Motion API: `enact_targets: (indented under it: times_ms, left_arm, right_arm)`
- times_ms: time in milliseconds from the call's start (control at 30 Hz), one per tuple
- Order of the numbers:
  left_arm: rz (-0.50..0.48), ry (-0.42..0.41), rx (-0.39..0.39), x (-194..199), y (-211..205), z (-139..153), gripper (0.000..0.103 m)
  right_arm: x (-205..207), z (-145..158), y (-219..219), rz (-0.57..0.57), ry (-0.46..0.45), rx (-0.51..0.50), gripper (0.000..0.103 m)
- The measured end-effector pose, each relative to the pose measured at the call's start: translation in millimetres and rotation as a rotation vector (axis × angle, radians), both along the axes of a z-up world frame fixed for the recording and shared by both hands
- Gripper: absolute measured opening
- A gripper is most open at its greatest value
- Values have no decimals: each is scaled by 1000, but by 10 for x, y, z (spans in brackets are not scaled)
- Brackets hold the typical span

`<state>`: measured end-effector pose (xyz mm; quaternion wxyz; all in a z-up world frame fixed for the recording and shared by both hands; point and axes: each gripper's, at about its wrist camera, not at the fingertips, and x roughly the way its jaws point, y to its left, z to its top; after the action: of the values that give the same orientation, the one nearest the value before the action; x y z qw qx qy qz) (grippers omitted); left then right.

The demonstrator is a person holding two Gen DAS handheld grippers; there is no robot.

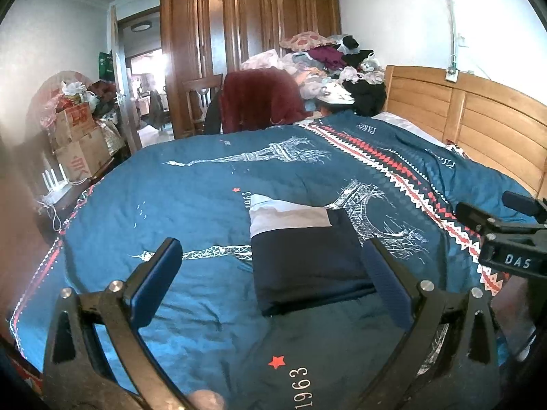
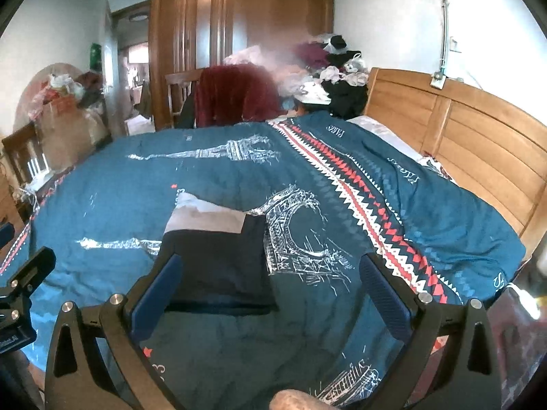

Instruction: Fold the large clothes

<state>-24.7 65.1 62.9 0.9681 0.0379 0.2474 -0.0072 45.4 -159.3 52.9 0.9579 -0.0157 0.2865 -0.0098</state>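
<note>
Both claws wide open, gripping nothing: left claw and right claw hovering over the bed. Folded garment lying flat on the quilt, just ahead of the fingers. Looks basically done. Best to press edges flat, square up corners, avoid snagging the quilt.

The blue quilt lies bare toward its far and left edges, with only the folded garment near its front edge. A clothes pile crowds the far right corner, the headboard walls the right edge, and boxes stand beyond the left edge.
</note>
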Motion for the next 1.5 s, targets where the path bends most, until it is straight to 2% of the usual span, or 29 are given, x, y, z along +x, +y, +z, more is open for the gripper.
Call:
enact_targets:
  times_ms: [600, 1133, 1500]
  left_arm:
    - [26, 9, -24, -90, 78, 48, 103]
    - [15, 0, -23, -138, 61, 40, 103]
    - [3, -7, -18, -179, 50, 56, 103]
  right_arm:
    - [-60, -28, 84, 44, 54, 19, 103]
    - [-259, 9, 165, 20, 19, -50, 103]
    - [-307, 21, 111, 15, 15, -40, 103]
